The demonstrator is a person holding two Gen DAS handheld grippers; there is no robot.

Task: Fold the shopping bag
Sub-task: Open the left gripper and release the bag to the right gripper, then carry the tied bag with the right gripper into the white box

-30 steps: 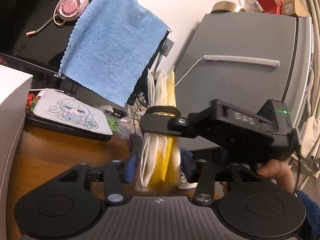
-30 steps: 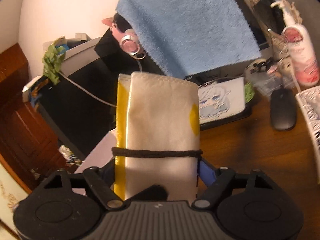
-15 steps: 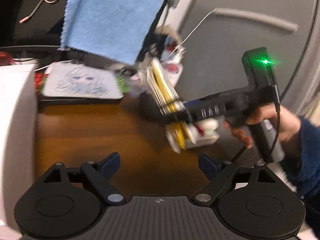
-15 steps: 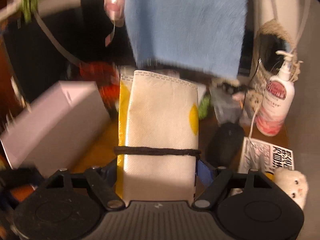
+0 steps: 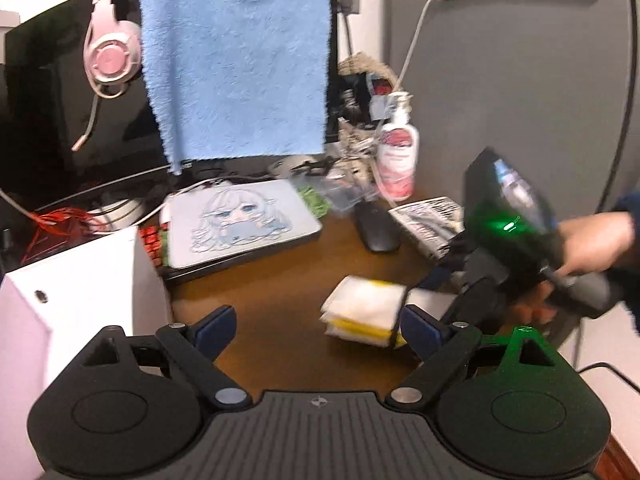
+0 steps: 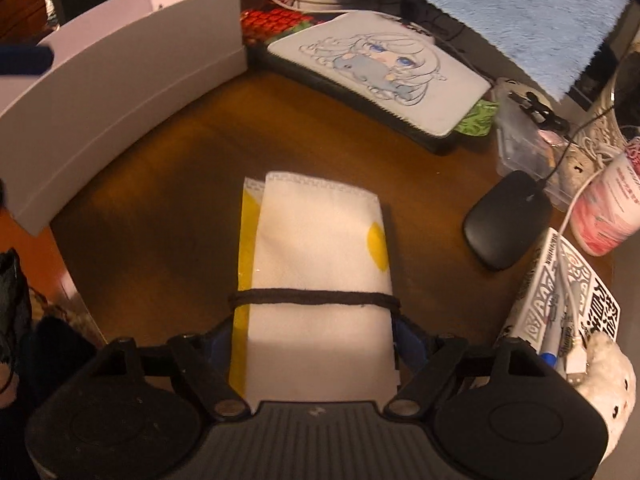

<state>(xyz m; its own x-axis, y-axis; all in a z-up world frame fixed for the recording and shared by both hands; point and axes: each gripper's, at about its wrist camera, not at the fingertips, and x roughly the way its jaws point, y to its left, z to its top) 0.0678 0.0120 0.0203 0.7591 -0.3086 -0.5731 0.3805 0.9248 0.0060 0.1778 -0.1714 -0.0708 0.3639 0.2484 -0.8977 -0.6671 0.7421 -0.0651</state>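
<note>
- The folded shopping bag (image 6: 320,280) is white with yellow spots, and a black band (image 6: 314,297) is going around it.
- The right gripper (image 6: 316,340) is squeezing the bag by its two sides, and its blue pads are pressing on the cloth.
- The bag is sitting low over the brown desk (image 6: 172,184), in the middle of it. I cannot tell if it is touching the wood.
- The left gripper (image 5: 316,324) is standing wide open, with nothing between its fingers.
- In the left camera view, the bag (image 5: 364,312) is showing near the right fingertip (image 5: 420,330), a bit further away.
- A hand (image 5: 592,248) is holding the right gripper from the right side.
- A white box (image 6: 120,64) is sitting on the left.
- A black mouse (image 6: 506,220) is lying on the right.
- A blue towel (image 5: 240,60) is hanging at the far side.
</note>
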